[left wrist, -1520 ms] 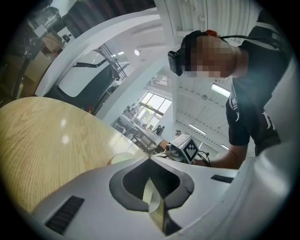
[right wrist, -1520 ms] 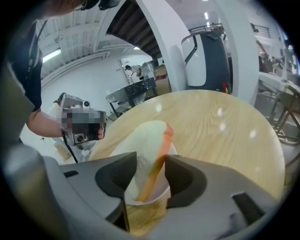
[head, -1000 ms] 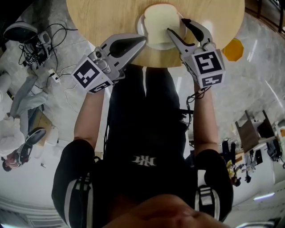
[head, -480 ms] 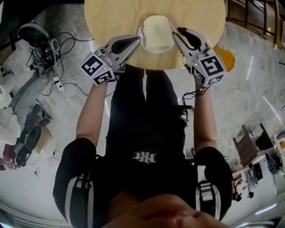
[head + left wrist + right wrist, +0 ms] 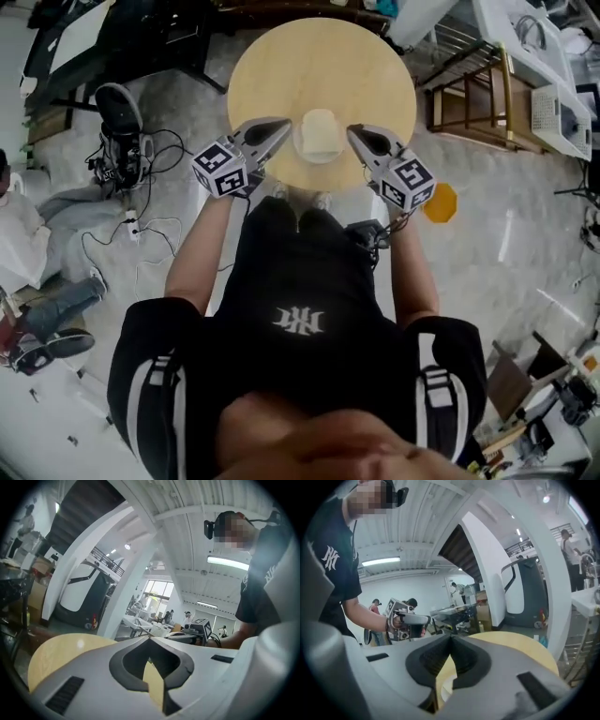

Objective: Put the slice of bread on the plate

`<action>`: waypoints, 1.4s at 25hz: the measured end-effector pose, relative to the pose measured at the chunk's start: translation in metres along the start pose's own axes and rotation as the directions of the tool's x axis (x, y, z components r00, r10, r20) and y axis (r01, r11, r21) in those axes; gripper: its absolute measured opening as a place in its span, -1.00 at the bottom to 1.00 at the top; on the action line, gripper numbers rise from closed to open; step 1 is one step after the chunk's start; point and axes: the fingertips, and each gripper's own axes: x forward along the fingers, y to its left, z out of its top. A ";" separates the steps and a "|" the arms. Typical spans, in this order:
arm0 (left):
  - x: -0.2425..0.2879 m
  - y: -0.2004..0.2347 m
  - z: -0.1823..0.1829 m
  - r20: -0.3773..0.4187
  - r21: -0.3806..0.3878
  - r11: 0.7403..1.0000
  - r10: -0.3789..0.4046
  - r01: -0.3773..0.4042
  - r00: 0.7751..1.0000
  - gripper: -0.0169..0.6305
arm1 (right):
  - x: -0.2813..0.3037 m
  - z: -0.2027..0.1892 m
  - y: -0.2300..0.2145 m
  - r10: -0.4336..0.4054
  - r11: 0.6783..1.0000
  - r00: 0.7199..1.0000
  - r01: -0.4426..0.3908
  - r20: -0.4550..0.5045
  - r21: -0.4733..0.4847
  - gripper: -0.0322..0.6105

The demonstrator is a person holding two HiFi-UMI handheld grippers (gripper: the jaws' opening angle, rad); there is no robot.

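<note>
At the left we see the left gripper [image 5: 280,127], grey and white with its marker cube, held over the near edge of the round wooden table [image 5: 281,66]. In its own view the jaws meet at the tips with nothing between them. Just to its right sits the slice of bread [image 5: 321,130], pale cream and roughly square with rounded corners. It lies flat on the small white plate [image 5: 318,158] and covers most of it, so we see only a thin ring of rim around it. The plate stands near the table's near edge, between the two grippers, and neither gripper touches the bread. To the right, the right gripper [image 5: 354,132] points toward the plate from the other side. Its jaws have just been closing and now sit tip to tip, gripping nothing. Farther right, an orange object [image 5: 439,202] lies on the floor.
</note>
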 end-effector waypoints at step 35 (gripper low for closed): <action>-0.279 -0.267 -0.037 0.188 0.159 0.959 -0.262 0.234 0.947 -0.92 | -0.119 0.008 0.396 0.079 0.996 0.964 -0.067 0.253 -0.056 -0.89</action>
